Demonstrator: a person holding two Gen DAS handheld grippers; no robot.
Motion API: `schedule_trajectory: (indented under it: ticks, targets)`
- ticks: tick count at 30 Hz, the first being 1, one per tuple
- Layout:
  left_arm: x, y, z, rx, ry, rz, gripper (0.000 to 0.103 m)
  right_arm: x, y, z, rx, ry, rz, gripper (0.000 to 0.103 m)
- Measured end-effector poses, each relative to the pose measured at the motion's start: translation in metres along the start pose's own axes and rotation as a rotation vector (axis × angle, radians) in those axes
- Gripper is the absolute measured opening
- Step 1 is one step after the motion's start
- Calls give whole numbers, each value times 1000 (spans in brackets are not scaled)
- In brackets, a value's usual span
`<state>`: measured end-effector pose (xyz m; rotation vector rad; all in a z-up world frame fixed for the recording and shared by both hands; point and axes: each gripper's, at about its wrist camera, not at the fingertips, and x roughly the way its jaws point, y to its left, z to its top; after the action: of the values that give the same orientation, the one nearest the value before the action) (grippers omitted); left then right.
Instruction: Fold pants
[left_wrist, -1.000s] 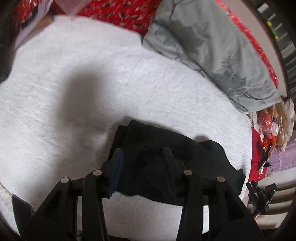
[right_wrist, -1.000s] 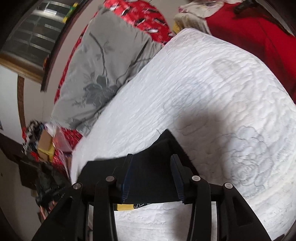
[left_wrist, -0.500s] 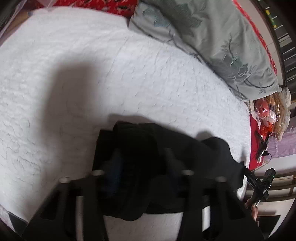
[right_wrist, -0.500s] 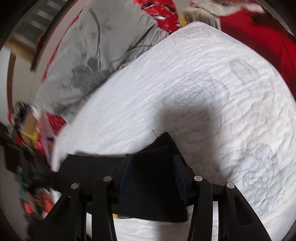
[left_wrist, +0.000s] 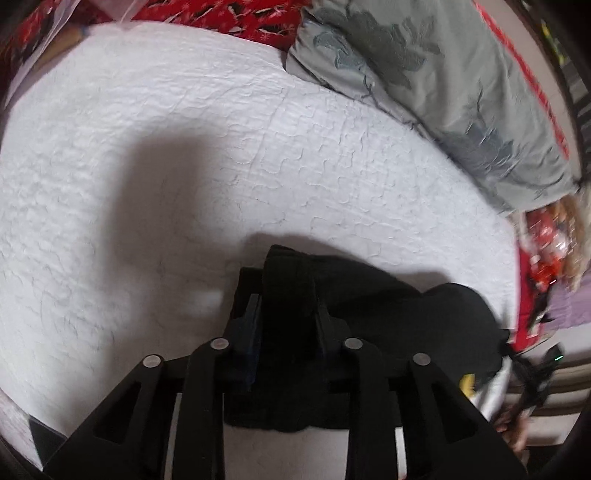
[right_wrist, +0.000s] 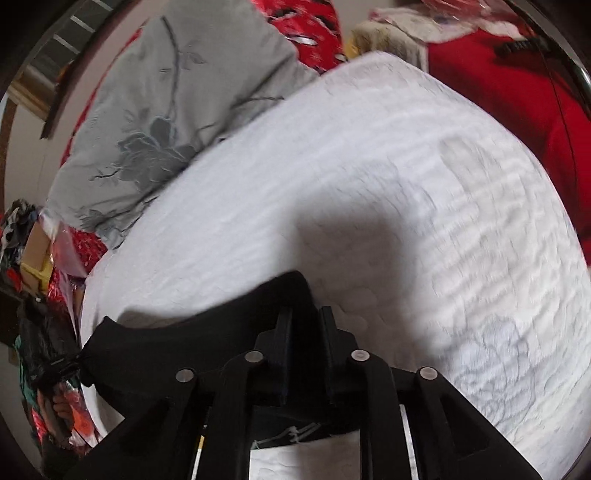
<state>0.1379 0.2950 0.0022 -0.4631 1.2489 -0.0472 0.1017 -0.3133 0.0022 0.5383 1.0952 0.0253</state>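
Black pants lie bunched at the near edge of a white quilted bed. My left gripper is shut on a thick fold at their left end, which stands up between the fingers. In the right wrist view the pants stretch away to the left, and my right gripper is shut on their raised right corner. A yellow tag shows at the pants' near edge.
A grey flowered pillow lies at the far side of the bed; it also shows in the right wrist view. Red patterned bedding lies behind it. Clutter sits beside the bed. A red cloth lies at the far right.
Both grippers have closed from open onto the pants. The pinched cloth now stands raised between each pair of fingers.
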Motion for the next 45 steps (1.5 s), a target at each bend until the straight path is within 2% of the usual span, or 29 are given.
schedule_trajectory:
  ticks: [2, 4, 7, 8, 10, 14, 20, 25, 30, 31, 32, 33, 34, 35, 36, 40, 43, 45]
  targets:
    - [-19, 5, -4, -27, -34, -33, 30, -11, -7, -4, 30, -32, 16, 20]
    - [-35, 0, -11, -21, -82, -24, 30, -28, -10, -9, 47, -67, 70, 29]
    - [-49, -13, -29, 12, -115, -61, 32, -49, -7, -19, 54, -78, 158, 43]
    - [-50, -18, -38, 24, -117, -83, 39, -52, -5, -23, 56, -75, 181, 44]
    - [-39, -30, -56, 47, -95, -103, 46, -51, -2, -31, 73, -49, 235, 52]
    - [-5, -41, -68, 67, -33, -55, 46, -16, 3, -48, 152, 69, 278, 53]
    - [26, -32, -58, -36, 14, -41, 46, 21, 11, -54, 243, 135, 282, 53]
    - [36, -39, -51, -60, 14, -32, 46, 31, 22, -53, 288, 147, 308, 53]
    - [45, -51, -45, -79, -10, -3, 46, 39, 23, -51, 361, 113, 326, 53]
    - [46, -53, -44, -85, -19, 8, 46, 39, 23, -50, 370, 104, 329, 51]
    - [45, -50, -42, -98, -32, 19, 36, 40, 24, -48, 379, 89, 330, 49]
    - [44, -49, -41, -113, -41, 26, 28, 40, 26, -47, 379, 78, 332, 42]
    - [43, -47, -41, -128, -48, 27, 13, 41, 26, -45, 376, 74, 328, 27]
    - [43, -44, -40, -149, -45, 18, 7, 41, 27, -44, 370, 68, 327, 19]
    - [40, -41, -41, -176, -37, -12, 7, 40, 27, -43, 363, 63, 337, 9]
    - [16, -39, -52, -173, -59, -65, 6, 23, 23, -43, 351, 44, 398, 7]
    - [3, -38, -67, -149, -49, -77, 6, 1, 20, -45, 319, 30, 448, 7]
    - [5, -33, -77, -130, -37, -53, 6, -9, 10, -51, 329, 34, 477, 7]
